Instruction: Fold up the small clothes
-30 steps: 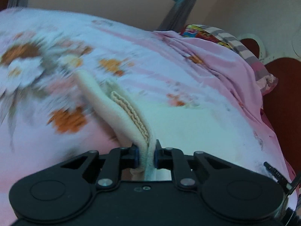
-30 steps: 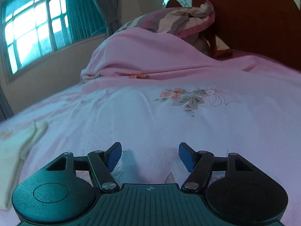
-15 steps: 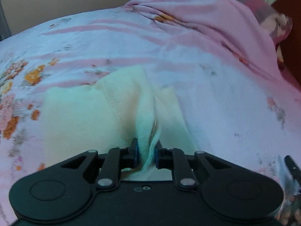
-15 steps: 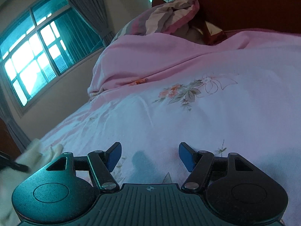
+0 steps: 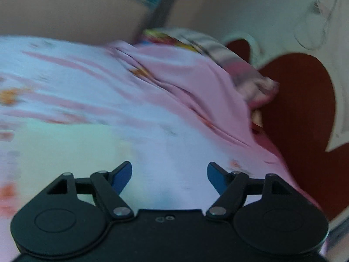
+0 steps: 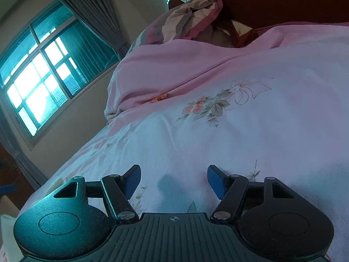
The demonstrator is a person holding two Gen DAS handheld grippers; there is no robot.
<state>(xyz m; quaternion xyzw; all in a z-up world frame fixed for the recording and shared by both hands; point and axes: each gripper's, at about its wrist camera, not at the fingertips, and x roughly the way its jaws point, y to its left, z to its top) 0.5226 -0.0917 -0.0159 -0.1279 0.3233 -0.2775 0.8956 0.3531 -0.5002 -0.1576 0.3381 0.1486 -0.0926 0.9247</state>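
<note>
Pale cream garment (image 5: 65, 148), pink floral bedsheet (image 6: 240, 131), reddish-brown headboard (image 5: 301, 100), grey curtain (image 6: 91, 6)

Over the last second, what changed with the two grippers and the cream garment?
The left gripper let go of the cream garment; its fingers now stand wide apart, and the garment lies blurred on the floral bedsheet. The right gripper stayed open and empty.

My left wrist camera sits low behind my left gripper (image 5: 169, 175), looking along its fingers across the floral bedsheet (image 5: 76, 69) toward the pink pillow (image 5: 196, 83) and red headboard (image 5: 301, 100), close to the sheet and blurred. My right wrist camera, rolled sideways, looks over my right gripper (image 6: 173, 180) at the same pillow (image 6: 174, 65), the headboard (image 6: 272, 0) and the window (image 6: 43, 76)
</note>
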